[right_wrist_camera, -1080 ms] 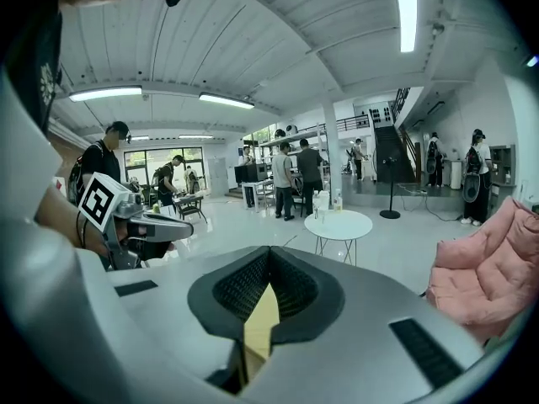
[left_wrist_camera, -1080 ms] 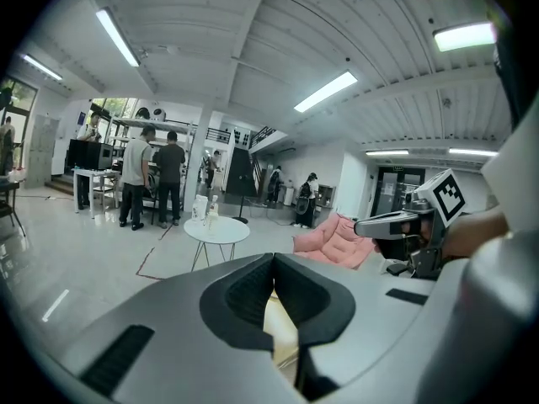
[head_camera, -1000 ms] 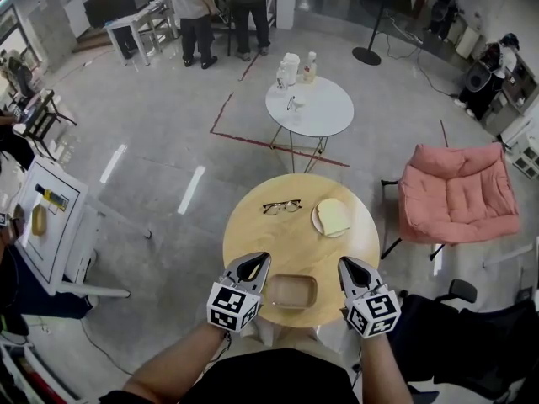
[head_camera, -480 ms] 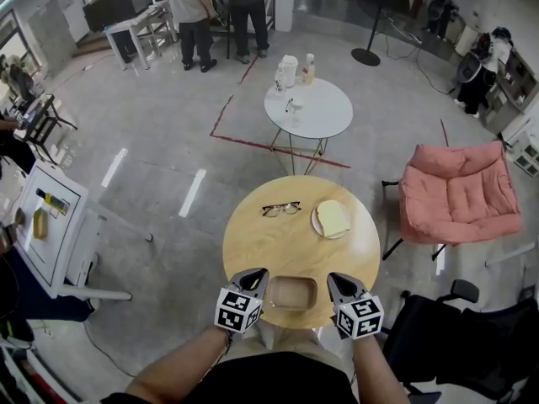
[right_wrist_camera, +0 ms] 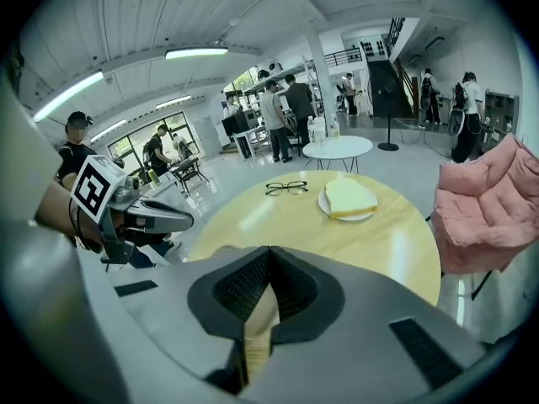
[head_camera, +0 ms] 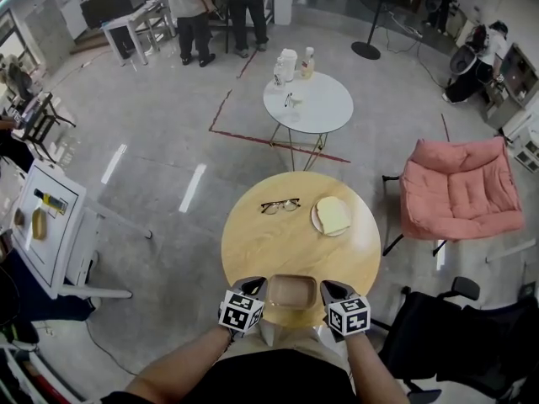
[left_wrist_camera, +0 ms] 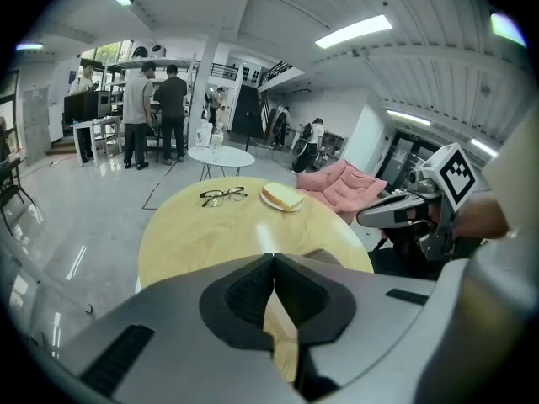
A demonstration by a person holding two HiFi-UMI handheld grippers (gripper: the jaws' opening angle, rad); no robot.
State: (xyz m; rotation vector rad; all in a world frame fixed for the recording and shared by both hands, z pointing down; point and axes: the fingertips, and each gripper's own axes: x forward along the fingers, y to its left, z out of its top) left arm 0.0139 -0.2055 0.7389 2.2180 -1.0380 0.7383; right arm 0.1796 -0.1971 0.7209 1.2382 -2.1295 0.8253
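A round wooden table (head_camera: 278,242) stands below me. On it lie a pair of black glasses (head_camera: 280,204), a white plate with a slice of bread (head_camera: 333,216), and a shallow rectangular wooden tray (head_camera: 291,291) at the near edge. My left gripper (head_camera: 255,286) is just left of the tray and my right gripper (head_camera: 323,288) just right of it, both at the table's near rim. In the left gripper view the left gripper (left_wrist_camera: 274,259) is shut and holds nothing. The right gripper (right_wrist_camera: 269,251) is likewise shut and holds nothing. Glasses (left_wrist_camera: 223,195) and bread (right_wrist_camera: 349,197) lie well ahead of both.
Beyond stands a small white round table (head_camera: 320,112) with bottles. A pink cushioned chair (head_camera: 459,188) is at the right and a black office chair (head_camera: 438,326) at the near right. A white stand (head_camera: 42,225) is at the left. People stand at benches (head_camera: 192,7) far back.
Both grippers drew back toward my body and closer together beside the tray. They tilted down, so their views now show the tabletop instead of the room and ceiling.
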